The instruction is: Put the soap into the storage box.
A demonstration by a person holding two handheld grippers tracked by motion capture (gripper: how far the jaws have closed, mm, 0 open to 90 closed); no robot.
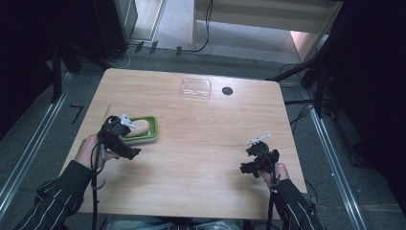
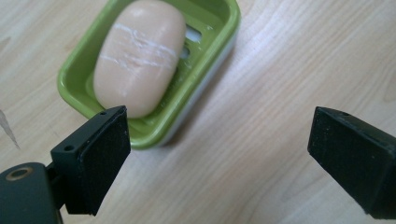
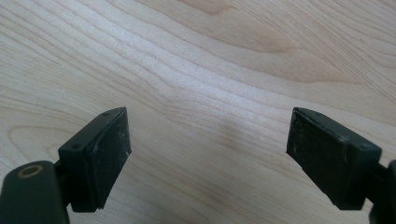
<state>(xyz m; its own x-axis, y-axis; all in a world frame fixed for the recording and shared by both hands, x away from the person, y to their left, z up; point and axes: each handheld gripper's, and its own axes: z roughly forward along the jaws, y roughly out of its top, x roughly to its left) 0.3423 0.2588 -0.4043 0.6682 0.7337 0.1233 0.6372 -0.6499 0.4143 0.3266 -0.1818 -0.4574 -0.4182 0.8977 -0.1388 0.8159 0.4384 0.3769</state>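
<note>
1. The landmark is the green soap dish [image 1: 143, 130], which stands on the wooden table [image 1: 201, 158] toward its left side as the high view shows it. A pale peach bar of soap [image 2: 137, 56] lies flat inside the dish, with white scuff lines across its top.

2. The left gripper [image 2: 219, 154] hangs just off the near corner of the dish, with its jaws spread wide. Nothing is between them but bare table. One pad sits at the dish's rim in the left gripper view, the other well off to the side over the wood; I cannot tell whether the near pad touches the rim.

3. The right gripper [image 3: 208, 154] is well apart from the dish, toward the opposite near corner of the table. Its jaws also stand released, with only wood grain between them.

4. A clear plastic lid or tray [image 1: 196, 87] lies beyond the dish, near the far edge, and a dark round hole [image 1: 227, 90] sits just beside it.

5. My reading is that the step in hand concerns the soap and its dish, with the left gripper freed and idle beside them.

6. If the soap is to be lifted, the next move calls for shifting the left gripper over the bar, straddling its narrow width and closing gently, since soap is slick and may slip.
</note>
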